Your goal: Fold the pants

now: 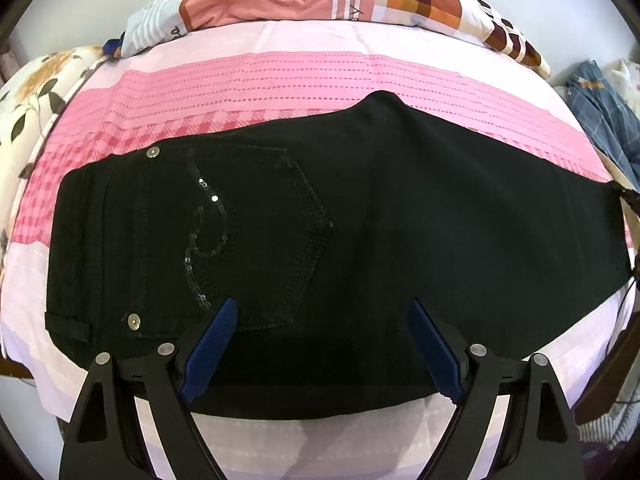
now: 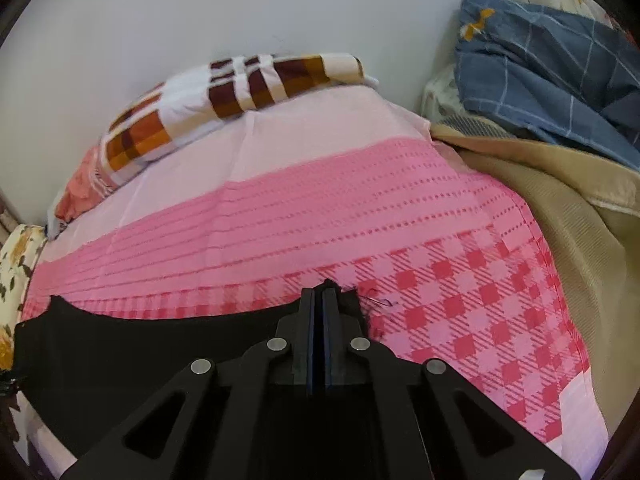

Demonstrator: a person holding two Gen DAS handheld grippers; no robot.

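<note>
- Nearest to me, my left gripper (image 1: 322, 308) hangs with its blue fingers (image 1: 212, 348) spread wide and nothing between them, poised over the near edge of the black pants (image 1: 360, 220).
- My right gripper (image 2: 319, 300) has its fingers pressed together. A bit of black cloth pokes out past the tips, so I judge it is pinching the far corner of the leg end, though the pads themselves hide the contact.
- The pants lie flat across the pink bedsheet (image 1: 260, 80), already doubled leg on leg by the look of it. The waistband is off to my left and the leg end is off to my right.
- On the upper layer I can see the back pocket (image 1: 256, 236) with its sequin swirl and two metal rivets, facing up.
- A loose dark thread (image 2: 378, 300) trails on the sheet just beside the right fingertips.
- I judge the step in hand to be the crosswise fold: the right side has its grip, the left has not yet taken one.
- The next move calls for closing the left fingers on the near edge of the leg end, so both corners lift together. Then I would carry that end over toward the waistband and keep the edges lined up.
- Farther off, a patchwork pillow (image 2: 224, 104) rests against the white wall.
- To the right, a blue checked cloth (image 2: 552, 80) is heaped on a tan blanket (image 2: 560, 200) beside the bed.
</note>
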